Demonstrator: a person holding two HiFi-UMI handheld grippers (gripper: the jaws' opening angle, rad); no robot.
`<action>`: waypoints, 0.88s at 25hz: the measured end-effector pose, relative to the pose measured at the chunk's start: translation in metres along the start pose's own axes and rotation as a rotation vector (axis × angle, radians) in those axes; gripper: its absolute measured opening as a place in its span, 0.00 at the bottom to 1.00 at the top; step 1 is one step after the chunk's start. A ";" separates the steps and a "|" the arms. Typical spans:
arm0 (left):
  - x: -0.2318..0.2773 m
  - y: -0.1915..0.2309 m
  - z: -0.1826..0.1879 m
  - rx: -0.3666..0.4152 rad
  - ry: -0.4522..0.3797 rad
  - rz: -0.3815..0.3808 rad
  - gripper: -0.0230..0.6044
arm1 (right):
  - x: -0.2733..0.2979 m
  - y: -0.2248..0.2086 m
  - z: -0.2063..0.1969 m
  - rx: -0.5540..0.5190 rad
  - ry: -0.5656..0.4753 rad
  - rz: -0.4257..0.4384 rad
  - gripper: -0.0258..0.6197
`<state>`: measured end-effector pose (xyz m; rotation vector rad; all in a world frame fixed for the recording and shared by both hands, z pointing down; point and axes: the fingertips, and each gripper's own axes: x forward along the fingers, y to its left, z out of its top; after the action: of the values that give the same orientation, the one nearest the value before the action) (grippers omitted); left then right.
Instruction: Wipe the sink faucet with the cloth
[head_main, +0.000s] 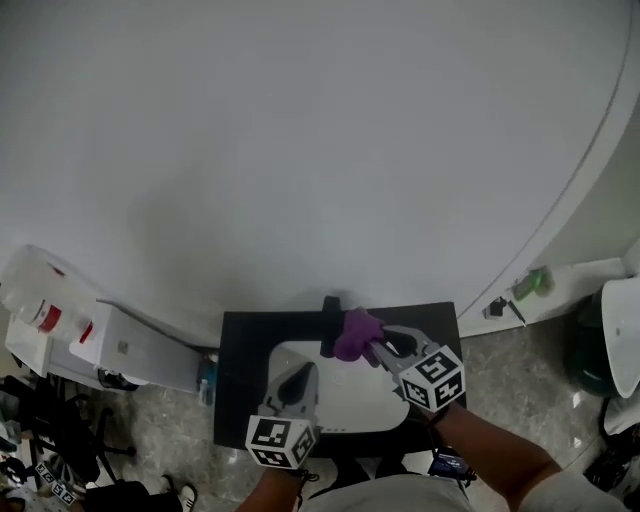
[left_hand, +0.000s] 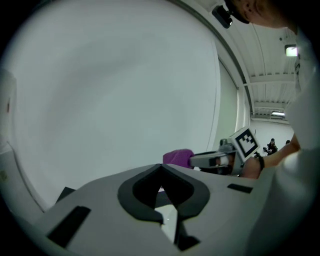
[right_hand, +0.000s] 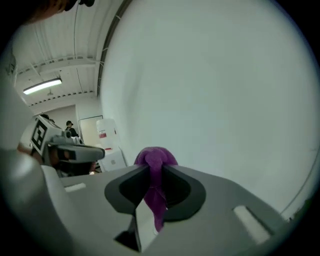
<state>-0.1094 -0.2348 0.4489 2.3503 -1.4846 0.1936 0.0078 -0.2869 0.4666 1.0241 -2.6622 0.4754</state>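
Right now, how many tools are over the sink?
2. The left tool is over the white sink, shut and empty; the right tool is by the black faucet, shut on the purple cloth.

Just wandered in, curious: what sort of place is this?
Likely a test washstand in a big workshop hall: a white sink in a black counter, a black faucet, strip lights overhead.

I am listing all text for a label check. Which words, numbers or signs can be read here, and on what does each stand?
No word or number can be read.
The white containers: red labels, too blurred to read.
The left gripper and the right gripper: square black-and-white markers only, no letters.
The purple cloth: no print.
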 end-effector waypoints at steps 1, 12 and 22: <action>-0.006 -0.006 0.010 0.010 -0.008 -0.004 0.04 | -0.019 0.010 0.017 0.000 -0.023 0.000 0.14; -0.036 -0.057 0.092 0.087 -0.121 -0.027 0.04 | -0.089 0.050 0.090 -0.041 -0.133 -0.020 0.14; -0.036 -0.066 0.103 0.085 -0.146 -0.039 0.04 | -0.094 0.051 0.094 -0.040 -0.141 -0.023 0.13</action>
<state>-0.0736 -0.2166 0.3282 2.5061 -1.5232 0.0772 0.0302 -0.2316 0.3374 1.1137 -2.7673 0.3554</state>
